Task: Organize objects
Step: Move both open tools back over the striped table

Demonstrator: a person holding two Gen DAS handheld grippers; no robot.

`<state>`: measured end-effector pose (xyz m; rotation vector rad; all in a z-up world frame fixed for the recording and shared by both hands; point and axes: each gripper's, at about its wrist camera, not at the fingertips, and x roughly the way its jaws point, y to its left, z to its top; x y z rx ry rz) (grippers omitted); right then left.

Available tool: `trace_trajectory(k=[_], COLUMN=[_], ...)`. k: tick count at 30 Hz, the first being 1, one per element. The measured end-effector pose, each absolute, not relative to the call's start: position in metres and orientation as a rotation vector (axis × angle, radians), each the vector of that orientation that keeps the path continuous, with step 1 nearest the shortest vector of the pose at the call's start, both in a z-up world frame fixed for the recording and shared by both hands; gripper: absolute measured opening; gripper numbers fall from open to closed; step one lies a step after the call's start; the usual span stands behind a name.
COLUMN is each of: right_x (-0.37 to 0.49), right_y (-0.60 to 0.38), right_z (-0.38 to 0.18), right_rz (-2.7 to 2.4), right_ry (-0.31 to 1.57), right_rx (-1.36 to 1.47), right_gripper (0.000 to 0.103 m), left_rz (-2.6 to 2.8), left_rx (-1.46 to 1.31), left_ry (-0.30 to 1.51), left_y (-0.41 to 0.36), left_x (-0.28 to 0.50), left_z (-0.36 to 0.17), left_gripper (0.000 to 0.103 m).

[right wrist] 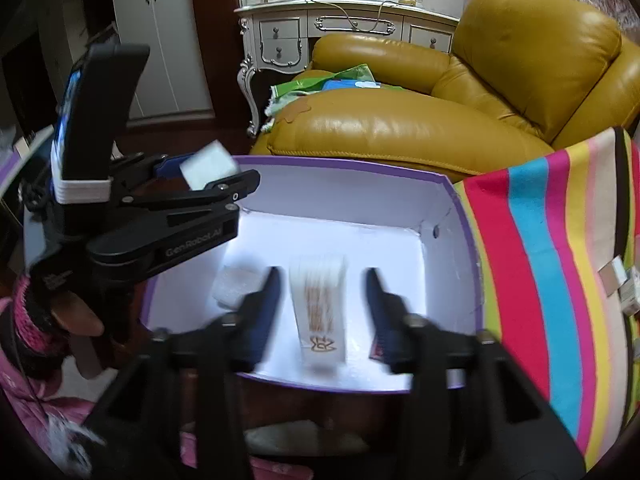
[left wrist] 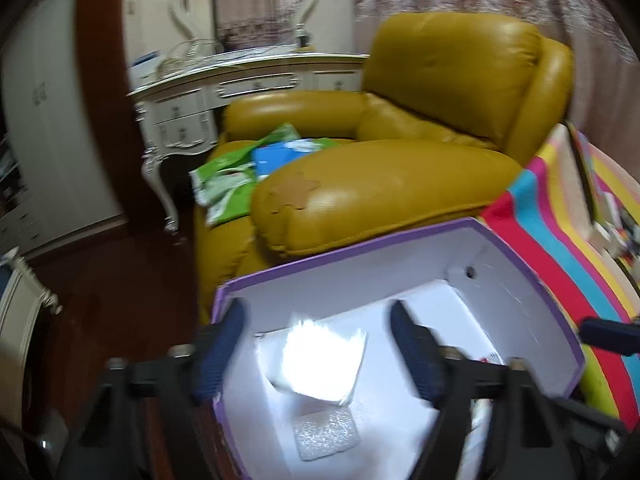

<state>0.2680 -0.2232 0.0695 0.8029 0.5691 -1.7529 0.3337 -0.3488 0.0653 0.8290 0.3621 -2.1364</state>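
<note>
The purple-rimmed cardboard box with a white interior (right wrist: 448,216) stands open beside a mustard-yellow leather armchair (right wrist: 420,128), with a multicoloured striped cloth (right wrist: 532,264) just to its right.

Left side: the left tongs (right wrist: 208,178), held in a hand with a pink knitted cuff (right wrist: 30,320), hang over the box's left rim. Its jaws stand apart. A small white rectangular packet (right wrist: 208,170) shows between them in the right wrist view; whether the pads touch it cannot be told. In the left wrist view the same tongs (left wrist: 318,320) frame a glossy white packet (left wrist: 324,360), blurred, over the box floor. A small white foam pad (left wrist: 326,434) lies flat on the floor below it.

Centre: the right tongs (right wrist: 322,284) stand apart over the box interior. Between the fingers, clear of both pads, is a long white sachet with brown printing (right wrist: 320,312), blurred; whether it rests on the floor cannot be told.

Background: green and blue plastic packs (left wrist: 240,172) lie on the armchair seat. An ornate white dressing desk with drawers (right wrist: 344,24) stands behind the armchair.
</note>
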Motion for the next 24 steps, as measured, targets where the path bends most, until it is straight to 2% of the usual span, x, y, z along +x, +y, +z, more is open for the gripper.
trace_trajectory(k=[1, 9, 14, 18, 24], right_x=[0.266, 0.204, 0.136, 0.09, 0.038], right_y=[-0.221, -0.133, -0.038, 0.032, 0.134], right_z=[0.071, 0.099, 0.084, 0.06, 0.035], right_rz=[-1.753, -2.012, -2.302, -2.468, -2.633], right_ry=[0.546, 0.311, 0.198, 0.141, -0.018], right_rx=[0.801, 0.776, 0.948, 1.114, 1.283], right_gripper=[0.071, 0.08, 0.082, 0.082, 0.082], left_rz=[-2.128, -2.385, -2.681, -2.763, -2.721], left_rx=[0.813, 0.874, 1.06, 1.229, 1.276], left_ry=[0.367, 0.294, 0.335, 0.278, 0.237], left_y=[-0.346, -0.287, -0.208, -0.138, -0.09], left_x=[0.333, 0.28, 0.194, 0.104, 0.004], left_z=[0.067, 0.088, 0.084, 0.059, 0.028], left_gripper=[0.086, 0.086, 0.088, 0.088, 0.088])
